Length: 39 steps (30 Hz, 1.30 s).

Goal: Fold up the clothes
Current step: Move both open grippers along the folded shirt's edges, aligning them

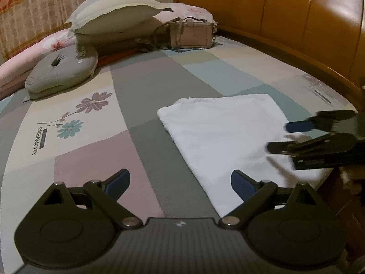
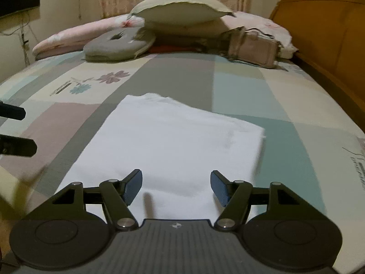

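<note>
On the bed: patchwork sheet (image 2: pixel 285 91), pillows at the far end.
Garment: white cloth (image 2: pixel 173 141), lying flat as a neat layered rectangle near the bed's front edge.
Handling, judged: light, soft, limp; layers may slide apart; best pinched at a corner or along a folded edge.
Left gripper (image 1: pixel 180 182): jaws wide, holding nothing, beside the cloth's left edge.
Right gripper (image 2: pixel 176 185): jaws wide, empty, over the cloth's near end.
</note>
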Motion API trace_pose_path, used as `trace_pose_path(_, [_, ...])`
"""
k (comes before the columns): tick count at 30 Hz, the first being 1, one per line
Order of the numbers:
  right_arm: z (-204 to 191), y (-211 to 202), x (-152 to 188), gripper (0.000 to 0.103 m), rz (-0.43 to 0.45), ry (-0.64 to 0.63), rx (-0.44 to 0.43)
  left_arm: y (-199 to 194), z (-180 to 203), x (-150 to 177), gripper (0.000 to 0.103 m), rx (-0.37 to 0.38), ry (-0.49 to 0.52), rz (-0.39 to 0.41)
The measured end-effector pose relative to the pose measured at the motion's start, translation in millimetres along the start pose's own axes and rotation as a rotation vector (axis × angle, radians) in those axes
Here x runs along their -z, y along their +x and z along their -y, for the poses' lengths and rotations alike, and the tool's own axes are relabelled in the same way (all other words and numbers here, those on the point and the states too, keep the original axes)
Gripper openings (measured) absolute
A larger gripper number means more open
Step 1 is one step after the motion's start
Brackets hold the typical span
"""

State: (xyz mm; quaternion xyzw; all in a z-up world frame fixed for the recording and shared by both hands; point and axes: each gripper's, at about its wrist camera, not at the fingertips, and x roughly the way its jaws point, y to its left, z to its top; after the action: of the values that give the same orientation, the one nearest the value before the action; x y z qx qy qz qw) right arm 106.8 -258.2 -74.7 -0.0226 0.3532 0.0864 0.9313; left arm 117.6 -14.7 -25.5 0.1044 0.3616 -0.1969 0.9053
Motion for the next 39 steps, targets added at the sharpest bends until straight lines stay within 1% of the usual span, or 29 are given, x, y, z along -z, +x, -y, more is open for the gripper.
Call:
trace_pose_path(3, [-5.5,9.9,8.3,0.075,-0.039,-0.009,0.003,-1.3,-2.0,1.0,0.095,-0.001,-0.018,-0.010])
trace_pose_path(4, [-5.7,9.4,13.1,0.079,-0.046,-0.011,0.006,-1.7,-2.8,1.1,0.095,-0.001,-0.024,-0.012])
trace_pose_path(5, [-4.9,4.8,19.1,0.082,-0.043,-0.012,0.010,-1.5,-2.6,0.3,0.095,0.002,-0.029,-0.012])
trace_pose_path(9, [-6.3,-15.4,40.4,0.085,-0.048,-0.027,0.033,2.3,5.1,-4.1,0.095,0.020,-0.025,-0.011])
trace_pose_path(14, [-11.8,-45.7,58.9,0.089,-0.038,-0.044,0.059,7.4,24.1,-3.1,0.095,0.093,0.001,-0.032])
trace_pose_path(18, [-6.3,-59.4,63.1,0.091,-0.022,-0.017,0.065,11.7,39.4,-1.6,0.095,0.158,0.019,-0.053])
trace_pose_path(20, [-2.5,-64.7,65.1,0.091,-0.012,0.003,0.062,14.5,48.2,-0.4,0.096,0.204,0.031,-0.061])
trace_pose_path(21, [-0.6,-67.4,66.1,0.091,-0.007,0.012,0.061,16.2,54.3,1.1,0.096,0.227,0.044,-0.071])
trace_pose_path(24, [5.2,-75.5,69.1,0.091,0.008,0.041,0.058,20.5,73.6,10.4,0.096,0.258,0.081,-0.115])
trace_pose_path(25, [7.1,-78.2,70.1,0.092,0.013,0.051,0.056,23.0,77.2,13.8,0.096,0.268,0.077,-0.135])
trace_pose_path(29, [18.2,-83.1,74.1,0.094,0.027,0.098,0.043,41.1,78.0,33.2,0.096,0.305,-0.042,-0.268])
trace_pose_path(32, [28.5,-86.1,77.1,0.095,0.038,0.146,0.024,35.0,78.6,34.1,0.095,0.291,-0.044,-0.262])
trace_pose_path(36, [42.2,-90.1,80.9,0.097,0.052,0.210,-0.002,19.3,73.1,14.9,0.096,0.281,-0.028,-0.185])
trace_pose_path(39, [49.0,-87.0,77.1,0.097,0.060,0.267,-0.037,19.7,66.2,-4.2,0.096,0.245,-0.025,-0.133])
